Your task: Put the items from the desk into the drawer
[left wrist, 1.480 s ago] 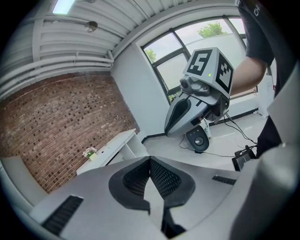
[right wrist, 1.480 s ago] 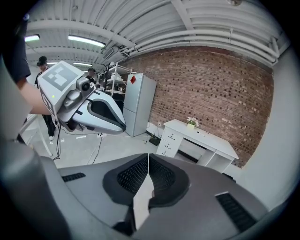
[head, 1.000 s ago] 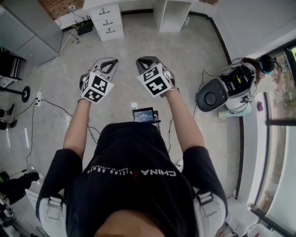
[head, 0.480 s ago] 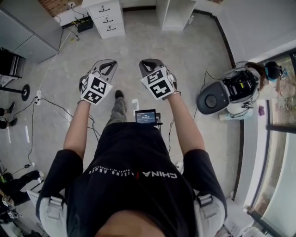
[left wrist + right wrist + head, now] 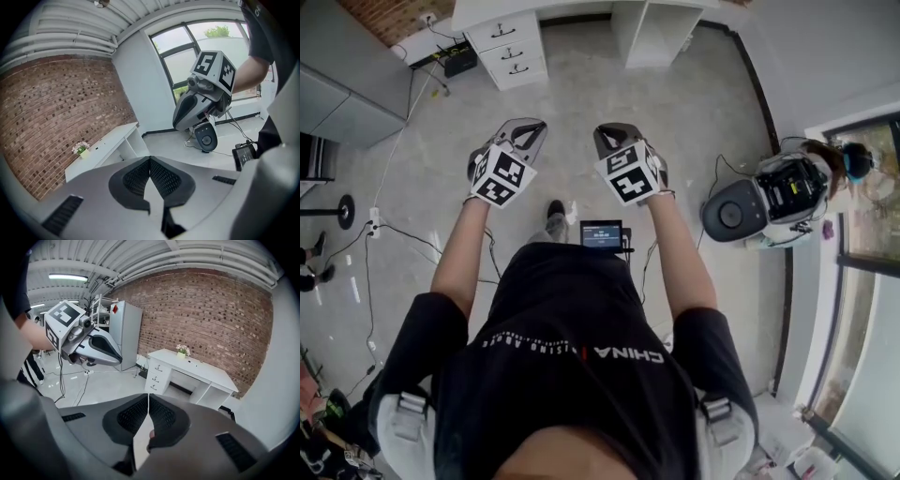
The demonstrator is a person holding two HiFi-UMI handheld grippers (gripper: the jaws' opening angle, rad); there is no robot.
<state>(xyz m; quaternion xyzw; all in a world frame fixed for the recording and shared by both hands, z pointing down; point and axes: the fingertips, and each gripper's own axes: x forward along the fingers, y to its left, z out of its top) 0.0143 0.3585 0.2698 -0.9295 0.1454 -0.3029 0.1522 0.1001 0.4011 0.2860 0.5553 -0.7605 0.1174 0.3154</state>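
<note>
A white desk [image 5: 546, 8] with a stack of three drawers [image 5: 512, 49] stands across the floor at the top of the head view. The right gripper view shows the desk [image 5: 198, 369] and its shut drawers [image 5: 157, 375] against a brick wall, with a small potted plant [image 5: 181, 351] on top. My left gripper [image 5: 528, 129] and right gripper [image 5: 609, 133] are held side by side in the air, well short of the desk. Both are shut and hold nothing, their own views showing the left gripper [image 5: 150, 160] and right gripper [image 5: 148, 397] with pads pressed together.
A grey cabinet [image 5: 342, 70] stands at the left. A black and white machine [image 5: 761, 192] sits by the windows at the right. Cables [image 5: 398, 225] run across the floor at the left. A small screen [image 5: 601, 234] hangs at the person's waist, and a shoe [image 5: 555, 210] shows below the grippers.
The person has stepped forward, with a foot and leg coming into view below the grippers. Both grippers stay shut, side by side, and have shifted slightly right in the view.
</note>
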